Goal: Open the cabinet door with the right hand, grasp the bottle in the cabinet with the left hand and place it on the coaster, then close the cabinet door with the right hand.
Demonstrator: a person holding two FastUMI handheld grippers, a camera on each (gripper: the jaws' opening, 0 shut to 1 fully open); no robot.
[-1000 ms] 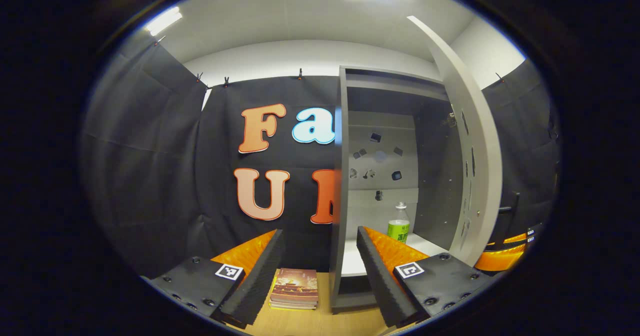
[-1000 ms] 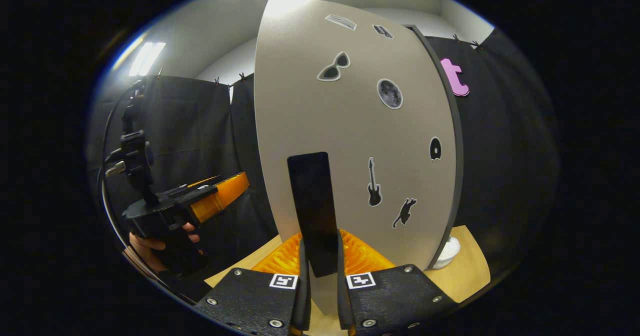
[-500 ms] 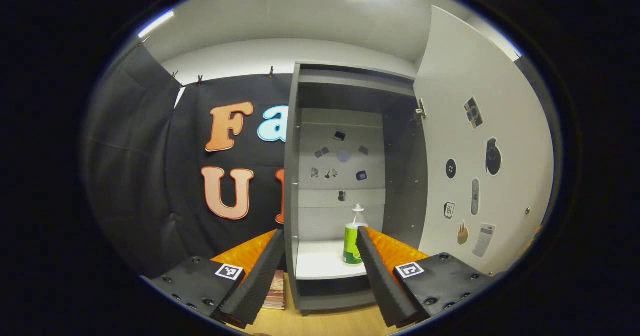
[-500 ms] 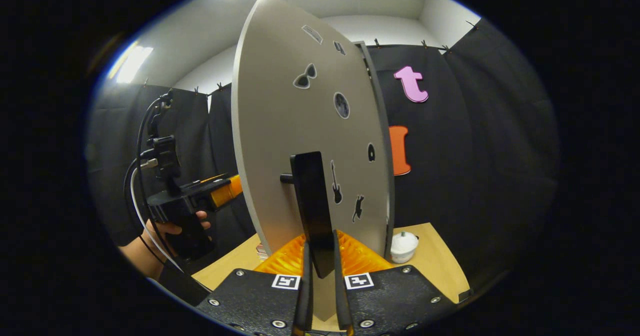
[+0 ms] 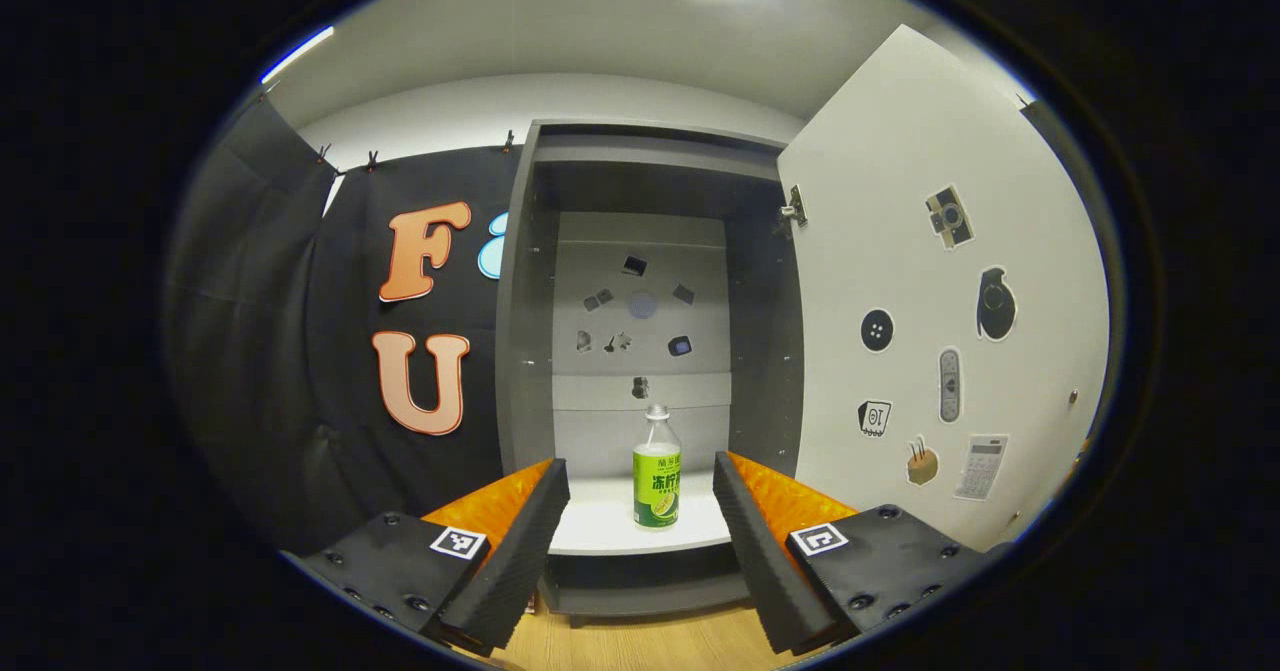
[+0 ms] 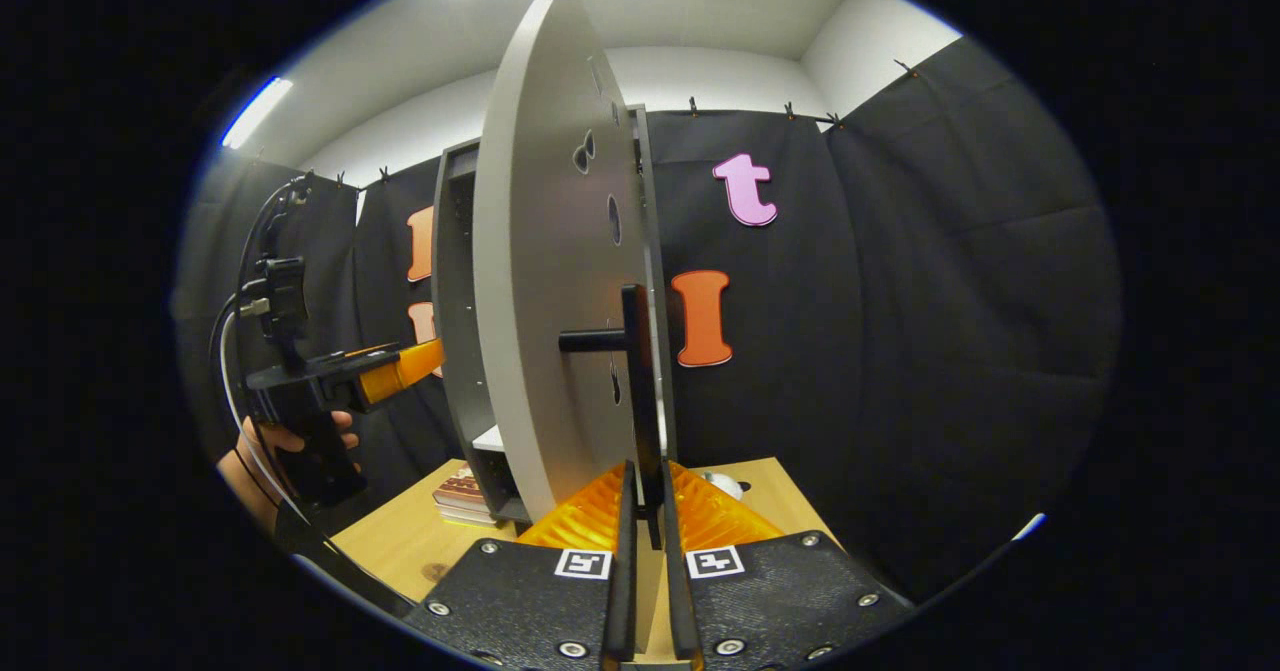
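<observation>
Bottle (image 5: 656, 471) with a green label and a white cap stands upright on the pale lower shelf (image 5: 610, 526) of the grey cabinet (image 5: 520, 301), just below the centre of the left gripper view. The left gripper (image 5: 640, 511) sits at the bottom of that view with its jaws spread wide and empty; the bottle appears in the gap between the two fingers, farther off and untouched. The cabinet door (image 5: 940, 301) is swung open and takes up the right side of the frame, its inner face dotted with small stickers, and more stickers mark the cabinet's back panel. In the right gripper view the door (image 6: 540, 281) is seen nearly edge-on, left of centre, and its dark handle (image 6: 638, 391) runs down to the bottom centre, where the right gripper (image 6: 643, 551) has both fingers pressed on it. At the left of this view a hand (image 6: 270, 451) holds the left gripper (image 6: 400, 376) level, pointing toward the cabinet. A small stack of books (image 6: 462, 496) lies on the wooden table (image 6: 400, 551) beside the cabinet's foot.
</observation>
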